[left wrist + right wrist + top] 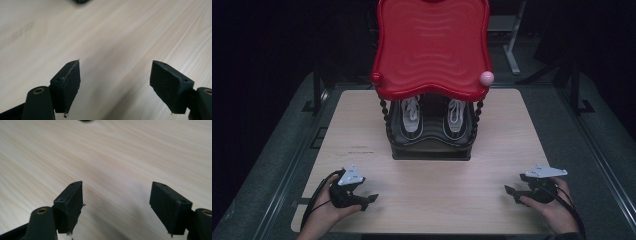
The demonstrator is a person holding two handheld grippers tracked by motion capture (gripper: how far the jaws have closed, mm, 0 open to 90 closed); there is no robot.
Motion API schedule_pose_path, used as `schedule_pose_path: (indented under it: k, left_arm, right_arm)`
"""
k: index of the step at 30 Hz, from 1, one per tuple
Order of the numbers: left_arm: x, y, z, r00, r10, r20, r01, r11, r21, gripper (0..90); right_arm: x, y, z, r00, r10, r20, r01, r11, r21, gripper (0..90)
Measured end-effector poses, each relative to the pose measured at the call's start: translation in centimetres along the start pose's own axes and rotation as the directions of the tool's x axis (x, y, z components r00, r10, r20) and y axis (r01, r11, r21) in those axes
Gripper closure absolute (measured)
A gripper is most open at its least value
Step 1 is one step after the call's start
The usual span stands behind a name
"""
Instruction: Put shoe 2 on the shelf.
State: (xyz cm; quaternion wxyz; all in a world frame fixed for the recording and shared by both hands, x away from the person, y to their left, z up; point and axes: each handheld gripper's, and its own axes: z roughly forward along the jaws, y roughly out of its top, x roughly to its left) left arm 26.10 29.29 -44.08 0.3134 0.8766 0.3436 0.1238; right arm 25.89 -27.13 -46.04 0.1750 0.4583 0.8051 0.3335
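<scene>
High view first: a red two-tier rack (pixel 430 50) sits at the middle of the tabletop (pixel 432 195), toward its far edge. There's a pair of grey-and-white shoes on the lower shelf, the left shoe (pixel 411 116) and right shoe (pixel 456 116) side by side, toes facing the near edge. A pink ball (pixel 487 78) caps the top shelf's front right corner. The left gripper (pixel 371 199) is down by the near left corner and the right gripper (pixel 510 192) by the near right corner, both well apart from the rack, each held in a hand, tips pointing inward over bare wood.

Left gripper view: the two black pads (pixel 71 83) stand wide apart, nothing between them, just pale wood grain below.

Right gripper view: same deal, pads (pixel 71 206) spread wide with bare tabletop in the gap, holding nothing.
</scene>
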Motion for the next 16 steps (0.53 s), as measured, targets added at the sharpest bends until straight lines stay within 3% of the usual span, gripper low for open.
schedule_pose_path:
  k: [5,8,16]
  left_arm:
    - [1.4,-2.6,0.0,0.9985,-0.031,-0.045,0.032,0.9992,0.023,23.8]
    - [2.0,-3.2,-0.1,0.9977,-0.051,-0.044,0.051,0.9987,-0.002,20.3]
    - [2.5,-4.0,0.5,0.9994,-0.026,-0.024,0.023,0.9948,-0.099,13.1]
  right_arm:
    - [-0.6,-1.0,0.4,0.9996,0.001,0.028,-0.001,1.0,0.028,26.1]
    - [-0.8,-1.2,0.5,0.9998,0.017,0.014,-0.017,1.0,0.015,25.1]
    - [-0.9,-1.8,0.7,0.9996,0.024,0.015,-0.024,0.999,-0.035,19.7]
